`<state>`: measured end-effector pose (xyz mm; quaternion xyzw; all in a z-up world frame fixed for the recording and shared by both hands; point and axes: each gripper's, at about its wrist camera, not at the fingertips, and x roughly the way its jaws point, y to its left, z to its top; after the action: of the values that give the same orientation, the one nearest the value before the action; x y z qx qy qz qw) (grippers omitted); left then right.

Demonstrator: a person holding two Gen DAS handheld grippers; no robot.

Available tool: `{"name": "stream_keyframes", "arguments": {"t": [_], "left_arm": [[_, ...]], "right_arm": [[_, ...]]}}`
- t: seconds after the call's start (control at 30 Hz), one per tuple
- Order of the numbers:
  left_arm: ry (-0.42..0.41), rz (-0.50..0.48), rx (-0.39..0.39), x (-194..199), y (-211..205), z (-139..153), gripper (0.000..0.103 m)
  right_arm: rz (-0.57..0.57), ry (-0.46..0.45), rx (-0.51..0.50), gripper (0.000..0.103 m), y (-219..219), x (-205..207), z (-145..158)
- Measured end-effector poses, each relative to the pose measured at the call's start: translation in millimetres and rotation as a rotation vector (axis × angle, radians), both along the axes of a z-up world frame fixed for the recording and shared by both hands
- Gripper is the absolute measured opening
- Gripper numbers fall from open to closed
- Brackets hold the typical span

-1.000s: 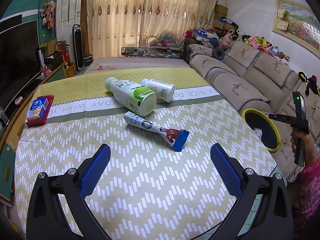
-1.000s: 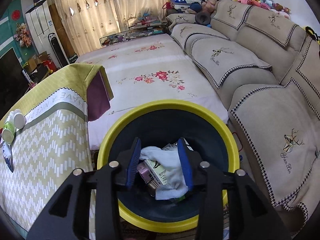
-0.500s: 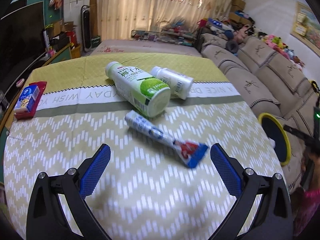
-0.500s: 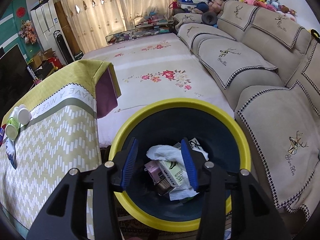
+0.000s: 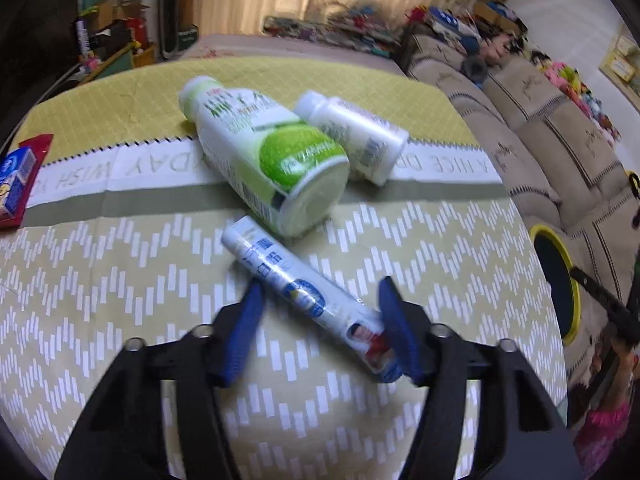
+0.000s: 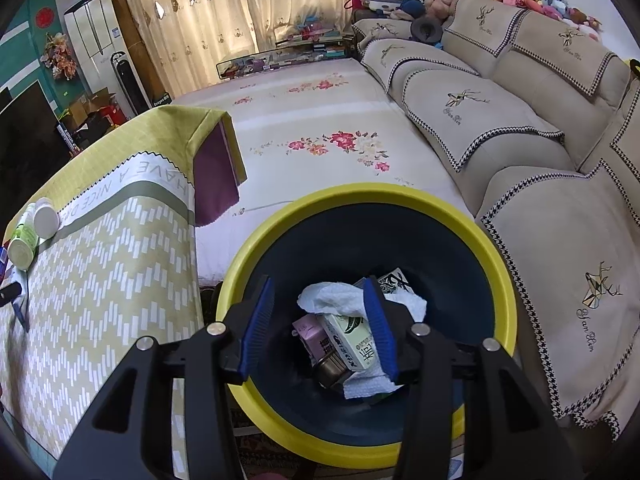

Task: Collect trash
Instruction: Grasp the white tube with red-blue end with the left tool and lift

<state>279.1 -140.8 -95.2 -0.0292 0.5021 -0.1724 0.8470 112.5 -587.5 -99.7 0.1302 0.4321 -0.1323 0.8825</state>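
From the left wrist view, the left gripper hangs low over the table, its blue fingers spread to either side of a toothpaste tube lying flat, not yet pinching it. Just beyond lie a green-labelled drink bottle and a small white bottle, touching each other.

From the right wrist view, the right gripper hovers above the yellow-rimmed trash bin, fingers parted and holding nothing. Inside sit crumpled tissue and small cartons.
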Motion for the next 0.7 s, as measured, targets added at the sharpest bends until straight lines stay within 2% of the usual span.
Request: {"name": "stream_keyframes", "arguments": {"t": [0.07,0.1,0.27,0.3,0.5,0.7], "left_arm": [[0.000,-0.020,0.010,-1,1,-1,0.046],[0.000,-0.030,0.018,-2,2,-1,0.036],[-0.015,-0.070,0.057,-15,12,2,0.026],[-0.023,-0.072,0.066,-19,15,4,0.022],[-0.072,-0.102,0.113,-47,28,18,0.020],[-0.112,-0.181,0.120,-76,21,40,0.020]], "right_arm": [[0.002,0.001,0.004,0.045,0,0,-1],[0.002,0.002,0.005,0.045,1,1,-2],[0.007,0.005,0.006,0.045,3,1,-3],[0.007,0.005,0.006,0.045,3,1,-3],[0.006,-0.010,0.009,0.045,3,-1,1],[-0.005,-0.022,0.013,0.045,0,-7,5]]}}
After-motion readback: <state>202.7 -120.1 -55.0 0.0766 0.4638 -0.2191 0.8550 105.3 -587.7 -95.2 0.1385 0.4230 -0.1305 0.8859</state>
